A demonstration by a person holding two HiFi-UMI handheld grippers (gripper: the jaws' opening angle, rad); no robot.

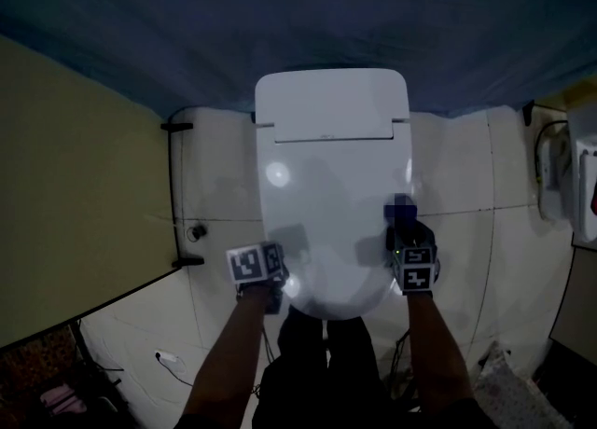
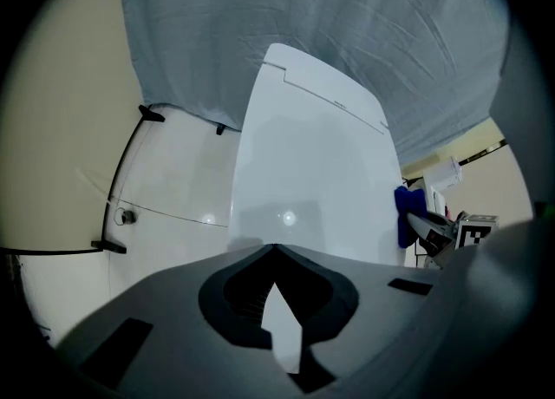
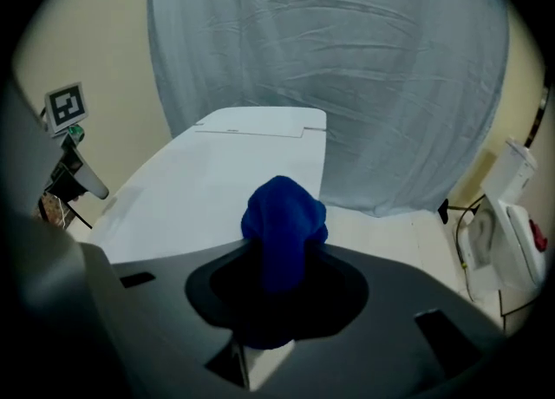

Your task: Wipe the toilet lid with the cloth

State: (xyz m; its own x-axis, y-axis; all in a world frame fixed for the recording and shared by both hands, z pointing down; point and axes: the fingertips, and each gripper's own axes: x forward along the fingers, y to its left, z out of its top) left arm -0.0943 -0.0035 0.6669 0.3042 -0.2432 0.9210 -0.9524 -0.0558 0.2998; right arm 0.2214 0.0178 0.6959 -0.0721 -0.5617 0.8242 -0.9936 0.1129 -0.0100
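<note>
The white toilet lid [image 1: 331,175] is down, seen from above in the head view. My right gripper [image 1: 403,231] hovers at the lid's right front edge, shut on a bunched blue cloth [image 1: 401,207]. In the right gripper view the cloth [image 3: 283,219] sticks up from between the jaws, with the lid [image 3: 217,172] beyond it. My left gripper [image 1: 278,280] sits at the lid's left front corner, jaws together with nothing held. The left gripper view looks along the lid [image 2: 303,163] and catches the cloth [image 2: 404,215] in the right gripper [image 2: 442,232] across it.
A blue-grey sheet [image 1: 326,7] hangs behind the toilet. A beige panel [image 1: 75,185] stands to the left, with a black pipe [image 1: 172,194] along its base. White fittings [image 1: 583,185] are mounted at the right. The person's dark trouser legs [image 1: 326,362] stand in front of the bowl.
</note>
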